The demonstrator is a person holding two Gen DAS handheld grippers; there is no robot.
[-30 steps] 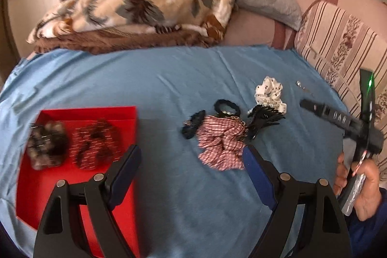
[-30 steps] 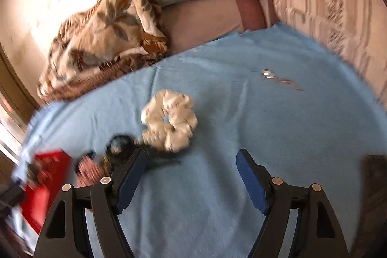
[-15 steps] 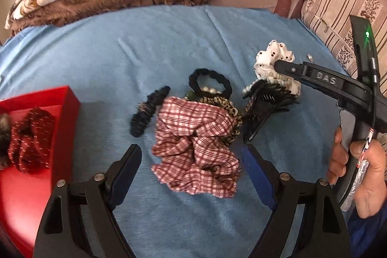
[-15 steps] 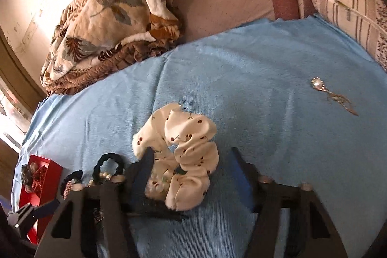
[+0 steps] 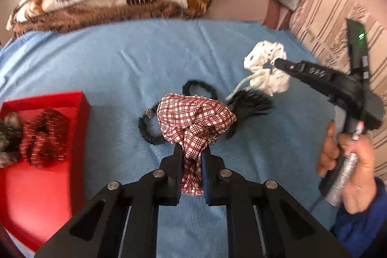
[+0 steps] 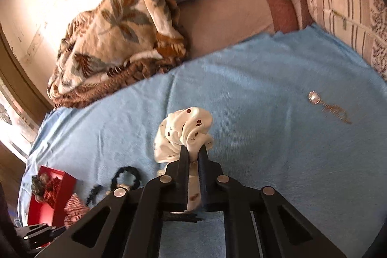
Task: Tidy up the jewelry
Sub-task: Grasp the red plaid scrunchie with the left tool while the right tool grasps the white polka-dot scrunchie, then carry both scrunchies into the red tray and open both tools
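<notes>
On soft blue cloth (image 5: pixel 121 59), left claw (image 5: pixel 192 151) pinching crumpled plaid scrunchie (image 5: pixel 193 113), right claw (image 6: pixel 193 154) clamping ruffled white scrunchie (image 6: pixel 186 129).

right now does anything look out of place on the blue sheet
Yes: a small silver earring lies alone on the blue sheet, far from the pile of hair ties and the red box.

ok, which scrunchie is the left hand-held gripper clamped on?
The red-and-white plaid scrunchie, pinched in the left hand-held gripper. The white cherry-print scrunchie is in the right hand-held gripper; the dark red scrunchie lies in the red box.
</notes>
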